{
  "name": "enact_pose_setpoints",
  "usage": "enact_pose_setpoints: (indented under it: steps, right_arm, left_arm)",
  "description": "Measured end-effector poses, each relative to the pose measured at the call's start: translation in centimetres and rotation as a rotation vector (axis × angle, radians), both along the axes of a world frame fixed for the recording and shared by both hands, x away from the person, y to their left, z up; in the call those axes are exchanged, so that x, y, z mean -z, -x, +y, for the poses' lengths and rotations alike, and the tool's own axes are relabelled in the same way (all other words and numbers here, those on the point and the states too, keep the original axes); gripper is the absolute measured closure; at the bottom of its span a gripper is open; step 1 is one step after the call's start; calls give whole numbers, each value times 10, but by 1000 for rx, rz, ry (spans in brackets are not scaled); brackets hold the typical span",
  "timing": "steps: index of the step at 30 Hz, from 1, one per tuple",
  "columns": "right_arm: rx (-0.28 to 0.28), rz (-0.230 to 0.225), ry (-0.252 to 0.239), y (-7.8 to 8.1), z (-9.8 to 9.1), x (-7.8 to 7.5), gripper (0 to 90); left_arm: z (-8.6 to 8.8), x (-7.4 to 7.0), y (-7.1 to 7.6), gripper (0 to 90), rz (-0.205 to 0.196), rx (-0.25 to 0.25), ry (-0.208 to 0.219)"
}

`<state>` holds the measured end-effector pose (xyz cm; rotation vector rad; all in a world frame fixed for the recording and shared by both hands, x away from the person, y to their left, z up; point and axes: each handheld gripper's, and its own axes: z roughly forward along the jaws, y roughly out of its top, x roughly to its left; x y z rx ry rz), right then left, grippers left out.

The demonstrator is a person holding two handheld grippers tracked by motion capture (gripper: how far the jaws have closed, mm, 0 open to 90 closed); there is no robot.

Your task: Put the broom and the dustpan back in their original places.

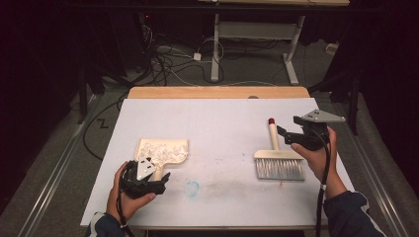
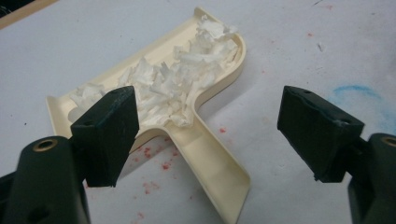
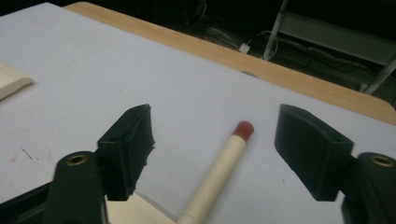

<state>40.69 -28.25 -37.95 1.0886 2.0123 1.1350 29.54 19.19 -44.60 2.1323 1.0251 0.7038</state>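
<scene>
A dark room lies behind the bench (image 1: 222, 113), with tangled cables on the grey floor and a white-legged table frame (image 1: 257, 44) in the upper middle of the high view. The bench carries a white sheet, and a strip of bare wood shows along its far edge. The sheet has a faint blue smudge (image 1: 192, 187) low in the middle and small red specks near the dustpan.

The cream dustpan (image 1: 162, 152) lies at the lower left of the high view, its tray heaped with white shreds (image 2: 177, 84) and its handle pointing toward the near edge. The left hand-held gripper (image 1: 148, 177) hangs just over that handle, its jaws spread wide on either side and gripping nothing.

At the right, the brush (image 1: 277, 163) lies flat, bristles toward the near edge and its red-tipped handle (image 3: 229, 158) pointing away. The right hand-held gripper (image 1: 291, 136) sits just beside the handle, its jaws wide apart and free of it.

Between dustpan and brush the sheet is bare, and the far half of the bench is open too.
</scene>
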Motion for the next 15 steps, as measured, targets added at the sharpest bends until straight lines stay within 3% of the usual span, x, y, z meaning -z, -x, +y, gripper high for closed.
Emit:
enact_pose_setpoints:
  steps: [6, 15]
  right_arm:
    - [19, -59, -5, 10, 5, -1, 174]
    - [-46, -113, -21, 26, 10, -4, 186]
  left_arm:
    - [-1, -1, 2, 190, -24, 14, 10]
    - [-4, 1, 5, 183, -37, 25, -1]
